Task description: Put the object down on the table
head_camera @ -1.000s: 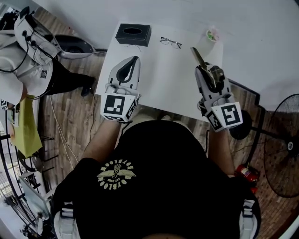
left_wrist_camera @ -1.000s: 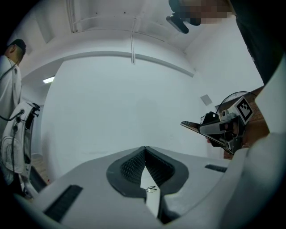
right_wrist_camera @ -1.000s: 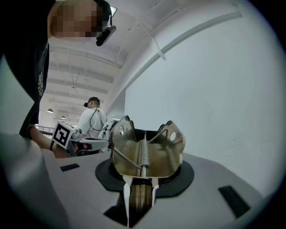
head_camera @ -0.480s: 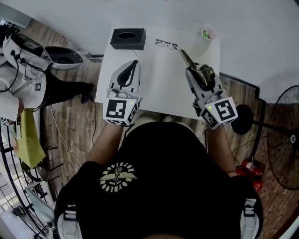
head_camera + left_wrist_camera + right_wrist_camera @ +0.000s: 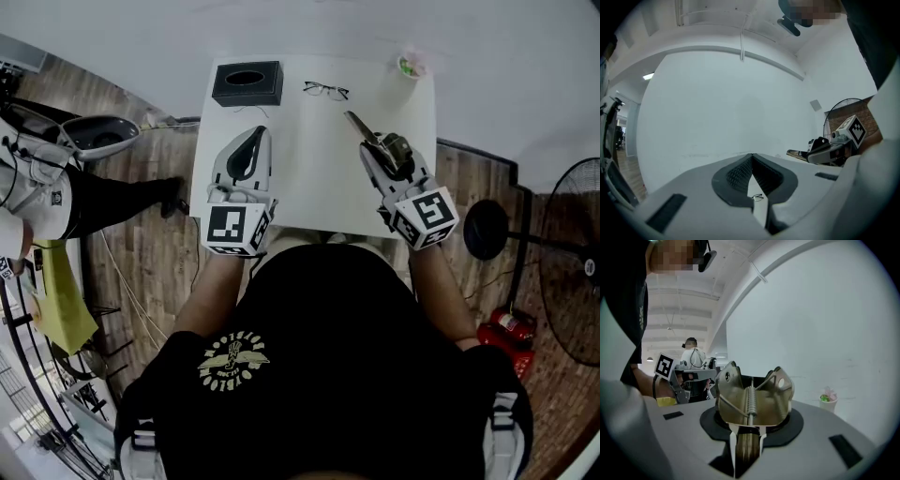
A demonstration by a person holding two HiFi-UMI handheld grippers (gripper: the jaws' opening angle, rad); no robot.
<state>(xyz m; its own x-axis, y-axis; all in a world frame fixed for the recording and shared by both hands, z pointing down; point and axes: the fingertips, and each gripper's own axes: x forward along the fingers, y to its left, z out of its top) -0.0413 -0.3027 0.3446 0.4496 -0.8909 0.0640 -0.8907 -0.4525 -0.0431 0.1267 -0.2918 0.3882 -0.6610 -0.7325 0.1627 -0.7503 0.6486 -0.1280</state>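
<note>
The white rectangular surface (image 5: 314, 178) carries a black tissue box (image 5: 247, 82). The left gripper (image 5: 255, 137) hovers over its left half, jaws closed together and empty. The right gripper (image 5: 375, 155) is clenched on the brass-coloured metal spring clip (image 5: 358, 126) over the right half. Contact between clip and surface cannot be determined.

We're looking at a white table (image 5: 314, 178), black box (image 5: 247, 83), dark-framed glasses (image 5: 325, 90), brassy gold clip (image 5: 752, 401), and green-and-pink bits in a pale cup (image 5: 409, 67).
</note>
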